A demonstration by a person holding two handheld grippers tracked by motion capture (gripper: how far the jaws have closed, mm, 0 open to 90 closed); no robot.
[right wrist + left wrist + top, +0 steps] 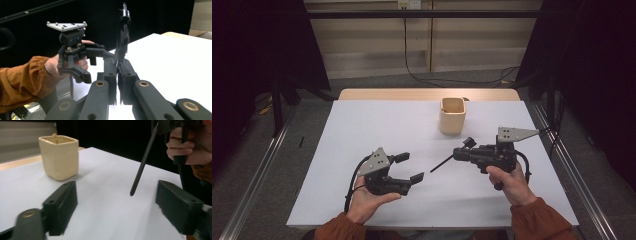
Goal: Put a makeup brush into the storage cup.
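Black stick (442,163) between right tongs (457,154)

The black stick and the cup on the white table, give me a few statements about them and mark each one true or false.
1. The right tool is shut on the thin black stick. True.
2. The left tool is clamped on the stick. False: its jaws stand open with nothing between them.
3. The cream cup lies tipped on its side. False: it stands upright on the white table.
4. In the left gripper view, the stick's tip points down toward the table. True.
5. The cup stands between the two tools. False: it stands farther back on the table, beyond both.
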